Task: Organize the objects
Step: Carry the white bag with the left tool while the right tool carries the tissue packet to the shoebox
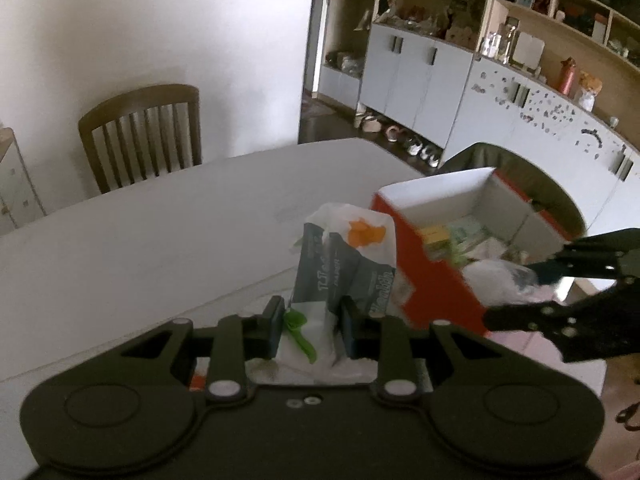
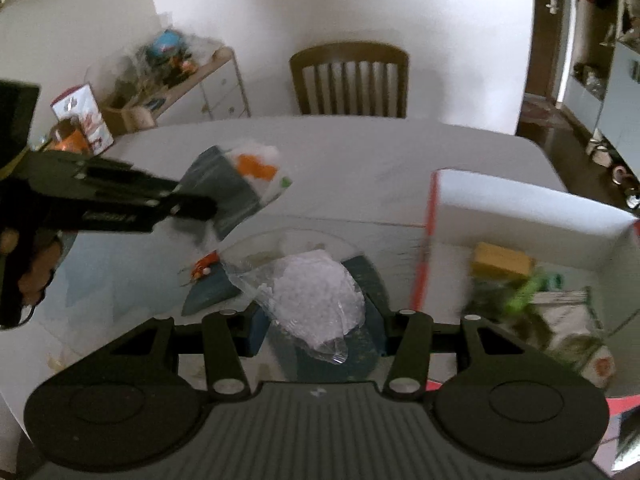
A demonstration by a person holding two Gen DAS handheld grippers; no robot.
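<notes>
Both tongs were loaded — left tongs (image 1: 310, 330) clenched on the tissue pack (image 1: 344, 264), right tongs (image 2: 318, 330) on the clear bag (image 2: 316, 300) — best released low inside the red box (image 2: 520, 208), one at a time.

A plain white wall (image 2: 340, 4) backs a brown wooden slat-backed chair (image 2: 349, 80) drawn up at the far edge of the pale white tabletop (image 1: 120, 248). Beside it stands a low light-wood drawer unit (image 2: 208, 88) with a cluttered top. In the left wrist view a dark doorway (image 1: 316, 80) opens onto a dark floor (image 1: 324, 126) and a long wall of white cupboard doors under open light-wood shelves (image 1: 432, 88), with shoes (image 1: 400, 140) lined up at its foot.
</notes>
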